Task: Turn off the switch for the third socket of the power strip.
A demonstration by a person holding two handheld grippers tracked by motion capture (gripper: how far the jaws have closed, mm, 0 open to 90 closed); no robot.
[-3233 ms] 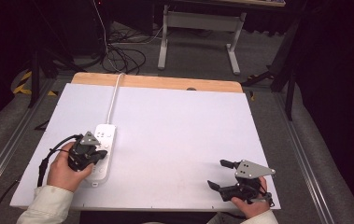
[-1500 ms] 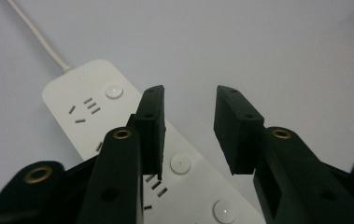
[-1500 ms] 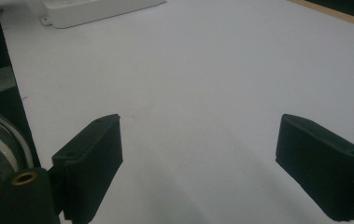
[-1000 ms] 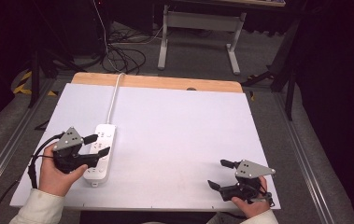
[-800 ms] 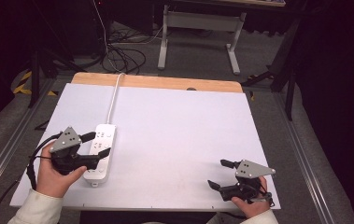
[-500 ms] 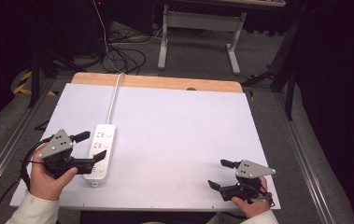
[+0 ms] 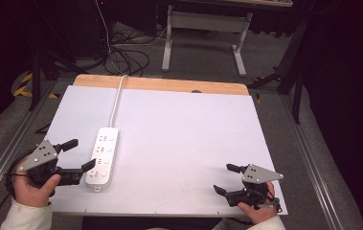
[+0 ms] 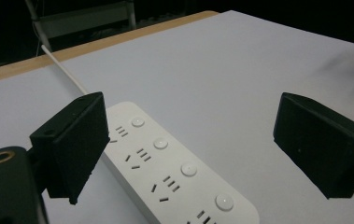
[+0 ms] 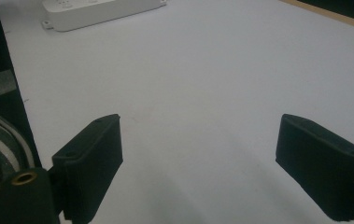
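A white sheet covered the wooden table, whose bare edge showed along the far side, and beyond it the dark floor held a tangle of cables and a grey stand. A white power strip lay flat on the left part of the sheet, its cord running off over the far edge into the dark. In the left gripper view the strip's near end was cut off by the bottom of the frame, and in the right gripper view only one end of it showed at the top edge.

The left gripper, held in the left hand near the front left corner, pointed toward the strip with its jaws spread wide and holding nothing; the lower jaw tip sat just beside the strip's side. The right gripper, in the right hand at the front right, rested well apart from the strip, jaws likewise wide apart and empty, pointing left across the bare sheet.
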